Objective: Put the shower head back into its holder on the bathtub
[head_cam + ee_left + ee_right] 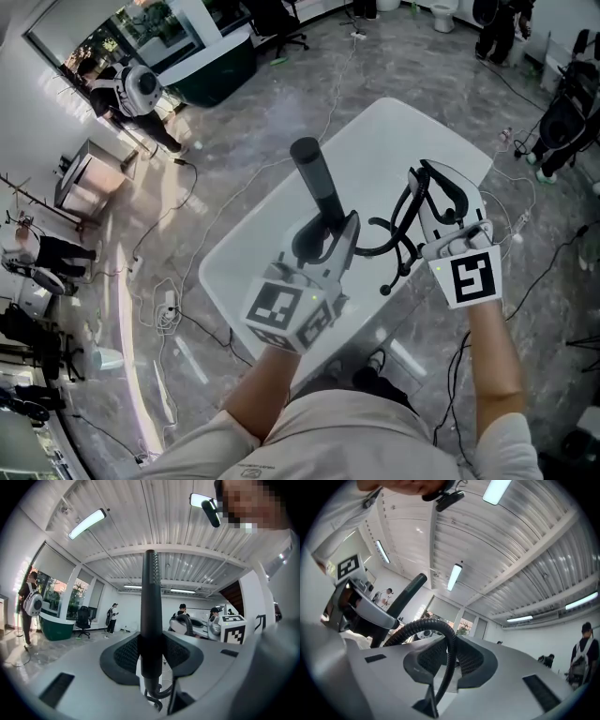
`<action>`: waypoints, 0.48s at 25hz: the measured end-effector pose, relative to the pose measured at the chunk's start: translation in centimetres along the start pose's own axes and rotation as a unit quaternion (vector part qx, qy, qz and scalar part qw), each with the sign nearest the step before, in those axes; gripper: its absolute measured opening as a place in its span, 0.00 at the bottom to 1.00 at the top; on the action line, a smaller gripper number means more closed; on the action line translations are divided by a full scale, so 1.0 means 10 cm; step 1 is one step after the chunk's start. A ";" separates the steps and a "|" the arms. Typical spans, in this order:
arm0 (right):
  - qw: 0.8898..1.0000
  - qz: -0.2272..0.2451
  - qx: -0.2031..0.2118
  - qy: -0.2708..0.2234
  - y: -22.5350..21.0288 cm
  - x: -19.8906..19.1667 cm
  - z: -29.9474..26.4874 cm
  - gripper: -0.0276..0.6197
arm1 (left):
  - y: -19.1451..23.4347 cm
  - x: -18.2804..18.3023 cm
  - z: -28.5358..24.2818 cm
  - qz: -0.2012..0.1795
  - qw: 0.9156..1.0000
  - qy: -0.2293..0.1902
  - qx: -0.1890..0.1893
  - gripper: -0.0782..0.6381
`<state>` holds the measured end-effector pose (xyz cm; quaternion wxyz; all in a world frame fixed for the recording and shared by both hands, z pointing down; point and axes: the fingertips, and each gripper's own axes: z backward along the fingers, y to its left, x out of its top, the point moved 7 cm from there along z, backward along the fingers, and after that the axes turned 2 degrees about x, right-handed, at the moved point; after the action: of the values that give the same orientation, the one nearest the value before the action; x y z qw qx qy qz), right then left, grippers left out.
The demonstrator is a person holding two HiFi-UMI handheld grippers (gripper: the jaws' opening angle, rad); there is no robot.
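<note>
In the head view my left gripper (323, 239) is shut on the black stick-shaped shower head (317, 183), which points up and away over a white flat surface (375, 141). The left gripper view shows the shower head (151, 616) upright between the jaws of the left gripper (151, 657). Its black corrugated hose (386, 239) loops across to my right gripper (441, 199), which is shut on it. In the right gripper view the hose (449, 653) runs between the jaws of the right gripper (445, 663), with the shower head (404, 598) and left gripper (356, 604) at the left. No holder is visible.
A dark green bathtub (217, 64) stands far off at the upper left, with people (131, 92) near it. Cables (164, 305) trail over the marble floor around the white surface. An office chair (281, 26) stands at the top, and my shoes (375, 367) show below the grippers.
</note>
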<state>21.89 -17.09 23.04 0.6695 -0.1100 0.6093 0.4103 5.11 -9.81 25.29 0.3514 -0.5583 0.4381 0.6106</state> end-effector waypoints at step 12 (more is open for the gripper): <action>0.953 -0.298 0.017 0.049 0.04 0.17 0.41 0.15 | 0.08 0.40 0.10 0.004 0.999 -0.039 -0.015 0.30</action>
<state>24.49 -13.48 22.56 0.7324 -0.2954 0.5879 0.1753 3.44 -9.40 21.39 0.3575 -0.5380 0.4170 0.6394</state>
